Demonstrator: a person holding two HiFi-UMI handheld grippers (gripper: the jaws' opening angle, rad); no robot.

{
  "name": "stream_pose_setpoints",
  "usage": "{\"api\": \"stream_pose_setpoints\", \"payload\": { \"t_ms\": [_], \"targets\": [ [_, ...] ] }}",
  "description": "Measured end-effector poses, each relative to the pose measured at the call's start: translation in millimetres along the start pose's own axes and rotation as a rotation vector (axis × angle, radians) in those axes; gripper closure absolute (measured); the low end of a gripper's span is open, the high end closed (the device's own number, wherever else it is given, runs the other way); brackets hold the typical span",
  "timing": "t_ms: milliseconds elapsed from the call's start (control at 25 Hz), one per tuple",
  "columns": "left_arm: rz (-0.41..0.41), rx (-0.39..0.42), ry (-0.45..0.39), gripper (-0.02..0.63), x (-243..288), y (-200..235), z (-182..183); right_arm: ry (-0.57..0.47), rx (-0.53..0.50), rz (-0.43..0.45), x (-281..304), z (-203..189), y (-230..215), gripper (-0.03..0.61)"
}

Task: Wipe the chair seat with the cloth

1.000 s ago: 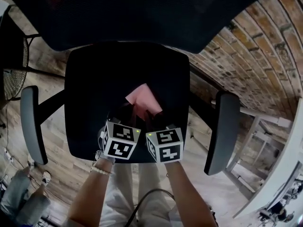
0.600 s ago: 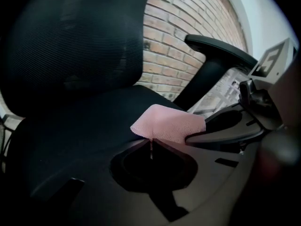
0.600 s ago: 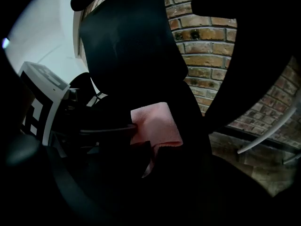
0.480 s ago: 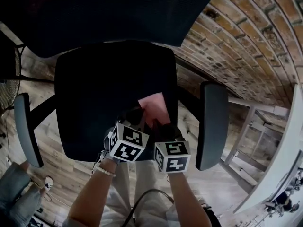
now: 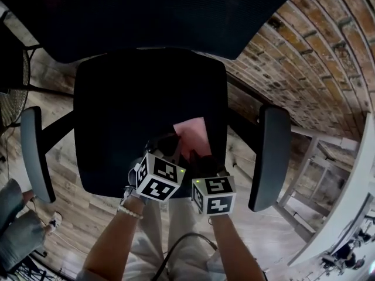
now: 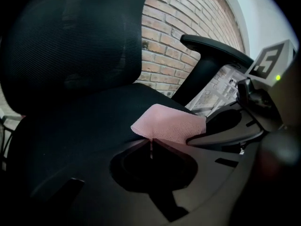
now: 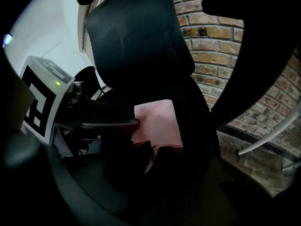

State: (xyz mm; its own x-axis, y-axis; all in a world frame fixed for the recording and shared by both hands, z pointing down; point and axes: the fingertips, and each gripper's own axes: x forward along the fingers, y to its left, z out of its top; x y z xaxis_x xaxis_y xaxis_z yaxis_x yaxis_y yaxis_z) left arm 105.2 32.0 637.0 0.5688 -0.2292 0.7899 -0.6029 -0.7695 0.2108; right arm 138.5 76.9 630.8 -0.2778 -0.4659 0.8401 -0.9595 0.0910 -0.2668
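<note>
A pink cloth (image 5: 192,134) lies on the black chair seat (image 5: 123,122), right of the seat's middle and near its front edge. Both grippers meet at the cloth's near edge. My left gripper (image 5: 174,147) is shut on the cloth's near left corner; in the left gripper view the cloth (image 6: 169,125) fans out from the closed jaws (image 6: 151,145). My right gripper (image 5: 198,155) is shut on the near right part; in the right gripper view the cloth (image 7: 158,121) runs into its dark jaws (image 7: 151,150). The left gripper's finger (image 7: 108,124) crosses that view beside the cloth.
The black mesh backrest (image 5: 158,10) rises behind the seat. Grey armrests stand on the left (image 5: 32,154) and on the right (image 5: 269,157). A brick wall (image 5: 316,57) runs at the right, a white frame (image 5: 316,174) beside it. A person's jeans leg (image 5: 14,227) shows at lower left.
Both grippers have slid the cloth to the right across the seat, towards the right armrest. Their grip on it is unchanged.
</note>
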Motion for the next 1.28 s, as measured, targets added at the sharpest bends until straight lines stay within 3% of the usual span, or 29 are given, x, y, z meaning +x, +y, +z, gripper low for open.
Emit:
{"api": "stream_pose_setpoints", "payload": {
  "t_ms": [320, 840, 1280],
  "targets": [
    [0.06, -0.077, 0.0, 0.584, -30.2, 29.8, -34.0, 0.043, -0.1, 0.068, 17.2, -1.1, 44.1, 0.528],
    [0.297, -0.346, -0.023, 0.584, -117.0, 100.0, -111.7, 0.087, -0.297, 0.306, 44.6, 2.6, 161.3, 0.528],
    [0.438, -0.446, 0.012, 0.586, -186.4, 126.3, -181.5, 0.146, -0.409, 0.486, 55.5, -14.8, 254.2, 0.528]
  ]
}}
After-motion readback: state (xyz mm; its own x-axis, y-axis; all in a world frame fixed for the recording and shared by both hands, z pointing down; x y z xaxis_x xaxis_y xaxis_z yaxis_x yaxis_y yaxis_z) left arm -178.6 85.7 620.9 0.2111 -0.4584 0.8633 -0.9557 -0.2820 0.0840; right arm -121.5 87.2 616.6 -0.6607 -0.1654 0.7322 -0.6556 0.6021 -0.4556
